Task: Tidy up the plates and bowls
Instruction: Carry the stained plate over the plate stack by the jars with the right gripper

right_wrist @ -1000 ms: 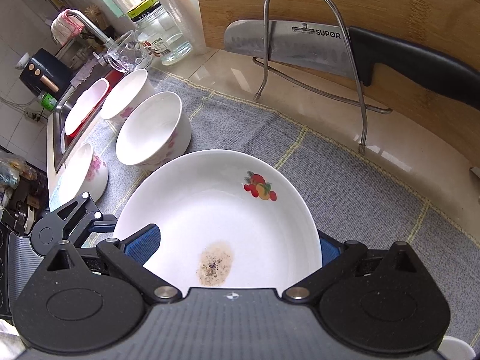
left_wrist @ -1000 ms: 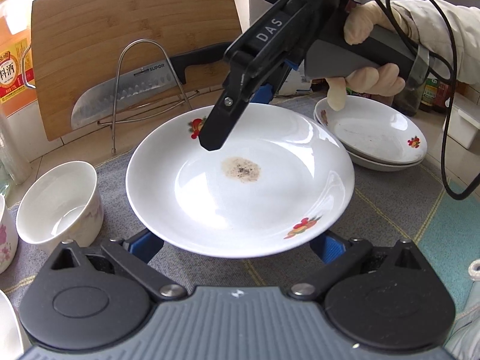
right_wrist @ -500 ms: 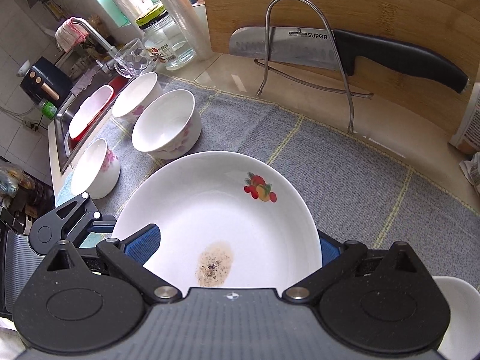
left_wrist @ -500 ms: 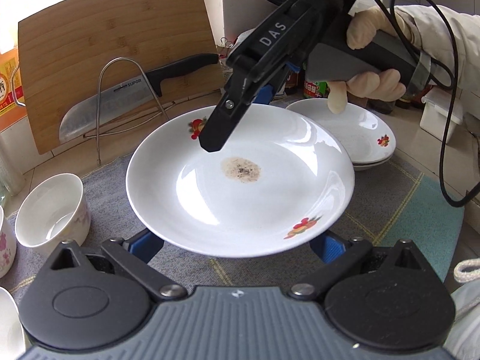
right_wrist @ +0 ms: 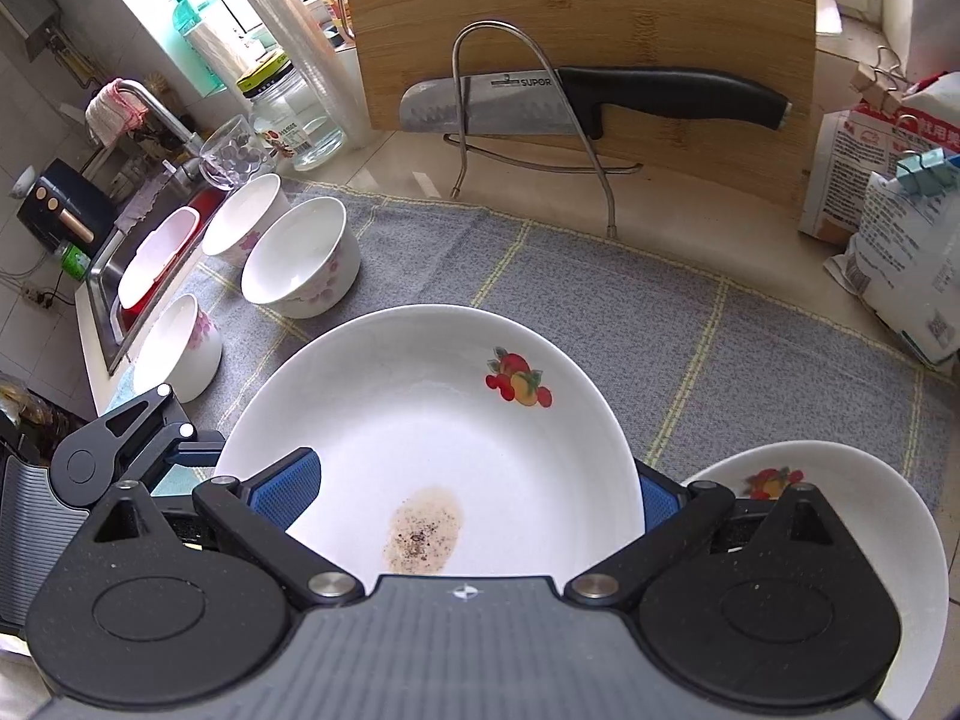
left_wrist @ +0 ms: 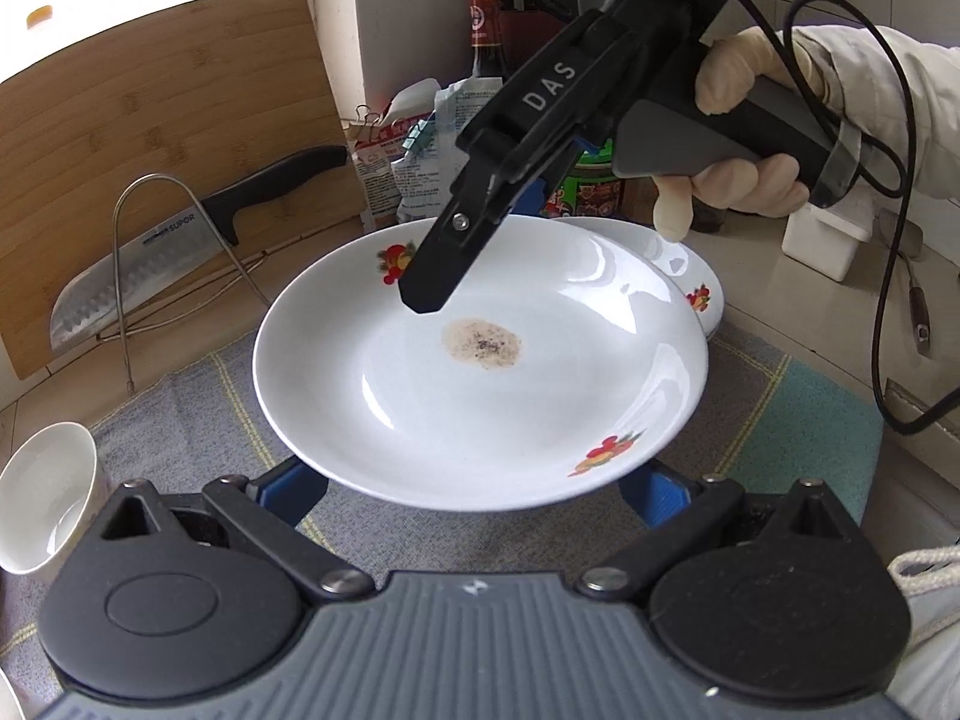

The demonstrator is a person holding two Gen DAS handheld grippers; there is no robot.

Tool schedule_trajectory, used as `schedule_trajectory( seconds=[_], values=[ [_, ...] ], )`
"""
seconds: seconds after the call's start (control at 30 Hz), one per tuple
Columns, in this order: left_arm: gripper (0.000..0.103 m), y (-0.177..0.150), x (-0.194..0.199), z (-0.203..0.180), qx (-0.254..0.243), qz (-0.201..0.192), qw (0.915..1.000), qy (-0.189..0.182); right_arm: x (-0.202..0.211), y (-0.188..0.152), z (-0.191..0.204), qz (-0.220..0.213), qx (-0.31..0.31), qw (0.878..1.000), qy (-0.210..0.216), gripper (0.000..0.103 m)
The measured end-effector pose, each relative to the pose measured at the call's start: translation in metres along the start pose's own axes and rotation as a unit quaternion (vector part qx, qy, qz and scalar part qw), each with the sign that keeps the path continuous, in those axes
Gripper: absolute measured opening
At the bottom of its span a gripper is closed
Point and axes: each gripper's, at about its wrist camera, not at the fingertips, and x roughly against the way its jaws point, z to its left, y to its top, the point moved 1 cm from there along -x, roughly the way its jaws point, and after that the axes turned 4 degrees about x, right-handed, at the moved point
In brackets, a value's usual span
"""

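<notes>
A white plate (left_wrist: 480,396) with fruit prints and a brown stain hangs above the grey mat (right_wrist: 600,300). My left gripper (left_wrist: 474,483) is open, both blue pads spread wide under the plate's near rim. My right gripper (right_wrist: 471,480) is open at the opposite rim. Its left pad (right_wrist: 288,486) lies over the plate's inside and the other pad sits behind the rim. A stack of matching plates (right_wrist: 852,516) sits just to the right, partly hidden behind the held plate (right_wrist: 432,420). Three white bowls (right_wrist: 300,270) stand at the mat's left end.
A knife (right_wrist: 600,99) rests on a wire rack (right_wrist: 528,120) before a leaning wooden board (right_wrist: 600,6). Clipped food bags (right_wrist: 888,210) and bottles (left_wrist: 486,30) stand at the back right. A sink (right_wrist: 114,276) and a glass jar (right_wrist: 294,120) lie past the bowls. A gloved hand (left_wrist: 738,180) holds the right gripper.
Both grippers have carried the plate to the right, away from the bowls. The plate stack has come up close and now shows at the lower right of the right wrist view.
</notes>
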Motion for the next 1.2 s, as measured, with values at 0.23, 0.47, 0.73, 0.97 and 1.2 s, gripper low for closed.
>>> schedule_trajectory(
  seconds=[0.23, 0.47, 0.73, 0.97, 1.2],
  values=[
    [0.102, 0.017, -0.021, -0.019, -0.028, -0.002, 0.9991, -0.032, 0.023, -0.02, -0.023, -0.019, -0.034, 0.999, -0.026, 0.103],
    [0.102, 0.031, -0.05, -0.034, -0.051, 0.008, 0.9967, -0.062, 0.04, -0.044, -0.047, -0.028, -0.072, 0.996, -0.046, 0.103],
    [0.102, 0.041, -0.066, -0.039, -0.064, 0.016, 0.9946, -0.08, 0.049, -0.064, -0.067, -0.032, -0.099, 0.993, -0.056, 0.103],
    [0.102, 0.041, -0.069, -0.044, -0.068, 0.024, 0.9943, -0.078, 0.047, -0.068, -0.078, -0.033, -0.105, 0.992, -0.063, 0.103],
    [0.102, 0.042, -0.074, -0.044, -0.066, 0.034, 0.9942, -0.078, 0.045, -0.069, -0.088, -0.039, -0.111, 0.991, -0.062, 0.103]
  ],
)
